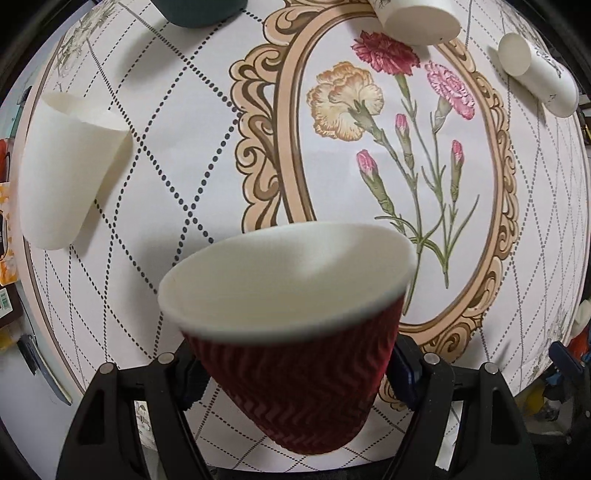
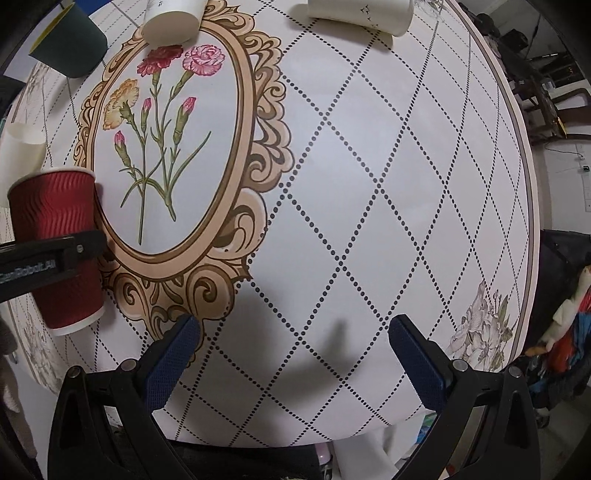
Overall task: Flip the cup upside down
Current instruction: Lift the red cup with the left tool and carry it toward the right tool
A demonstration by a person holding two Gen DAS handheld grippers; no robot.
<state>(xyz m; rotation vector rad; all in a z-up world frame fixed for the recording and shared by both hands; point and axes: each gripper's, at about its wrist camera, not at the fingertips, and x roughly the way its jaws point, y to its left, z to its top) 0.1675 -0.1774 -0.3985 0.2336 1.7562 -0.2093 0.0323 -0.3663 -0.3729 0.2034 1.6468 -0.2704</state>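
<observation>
A red ribbed paper cup (image 1: 295,376) with a white inside is held between the fingers of my left gripper (image 1: 295,376), its mouth pointing up and away from the camera, above the tablecloth. In the right wrist view the same red cup (image 2: 55,221) shows at the far left with the left gripper's black finger (image 2: 51,254) across its side; here its white rim is at the lower end. My right gripper (image 2: 291,354) is open and empty above the patterned cloth, to the right of the cup.
The round table (image 2: 369,184) has a white cloth with dotted diamonds and a framed flower print. White paper cups stand or lie on it (image 1: 66,170) (image 1: 421,18) (image 1: 535,74) (image 2: 362,14). A dark green cup (image 2: 70,44) stands at the far side. Chairs and clutter lie beyond the table's edge.
</observation>
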